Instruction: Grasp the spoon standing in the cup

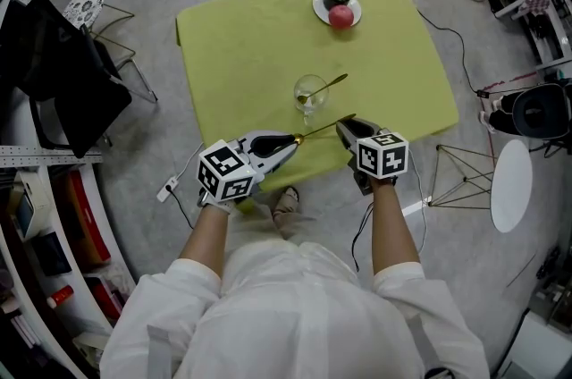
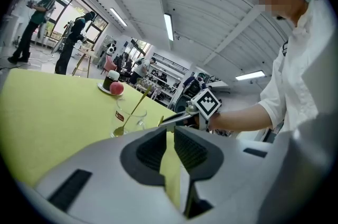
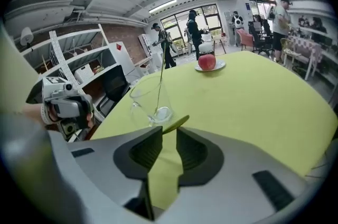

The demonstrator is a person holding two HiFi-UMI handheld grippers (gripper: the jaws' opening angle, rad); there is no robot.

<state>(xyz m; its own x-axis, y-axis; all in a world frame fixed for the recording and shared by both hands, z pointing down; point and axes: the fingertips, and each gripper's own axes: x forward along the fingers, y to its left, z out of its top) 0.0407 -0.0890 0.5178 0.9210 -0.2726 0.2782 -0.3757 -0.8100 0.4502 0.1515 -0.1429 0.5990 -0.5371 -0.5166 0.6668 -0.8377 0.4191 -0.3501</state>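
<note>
A clear glass cup (image 1: 310, 91) (image 2: 128, 117) (image 3: 150, 104) stands mid-table on the yellow-green cloth (image 1: 241, 55). A gold spoon (image 1: 329, 85) (image 2: 136, 106) (image 3: 160, 85) leans in it, handle up and to the right. A second gold spoon (image 1: 323, 128) (image 3: 177, 123) lies near the front edge, spanning the gap between both grippers. My right gripper (image 1: 343, 129) (image 3: 169, 130) is open, and that spoon's bowl pokes out just past its tips. My left gripper (image 1: 291, 142) (image 2: 170, 130) has its pads slightly apart with cloth showing between them. Whether the handle end touches it is hidden.
A white plate (image 1: 323, 11) at the table's far side carries a red apple (image 1: 340, 17) and a dark-lidded pot. A black chair (image 1: 54, 73) stands to the left, a wire stool (image 1: 465, 176) to the right. Several people stand in the background.
</note>
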